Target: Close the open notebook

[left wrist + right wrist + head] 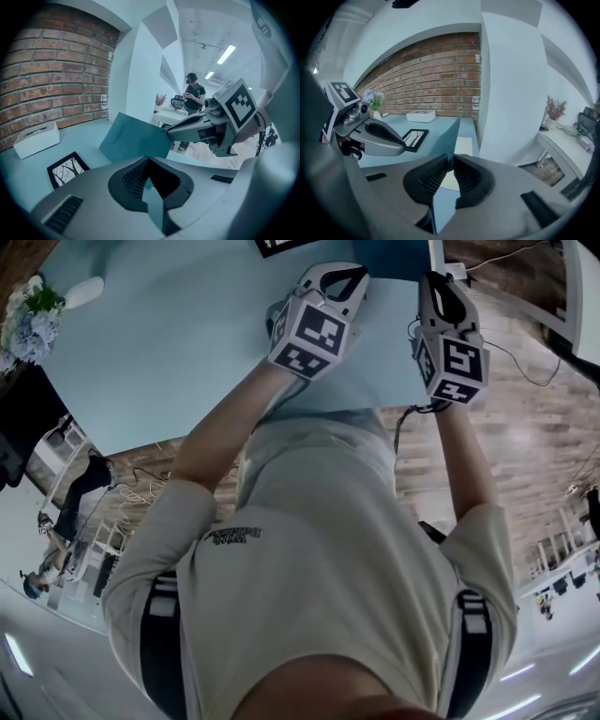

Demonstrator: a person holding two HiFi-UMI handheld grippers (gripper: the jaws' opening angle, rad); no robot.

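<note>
Teal thin notebook cover (446,136) upright in right gripper (451,164).

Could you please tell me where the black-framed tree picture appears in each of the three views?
Head view: the black-framed picture shows only a corner at the top edge.
Left gripper view: lower left, lying flat.
Right gripper view: left of centre, nearer than the white box.
Shared landmark: the light blue table it lies on.
</note>
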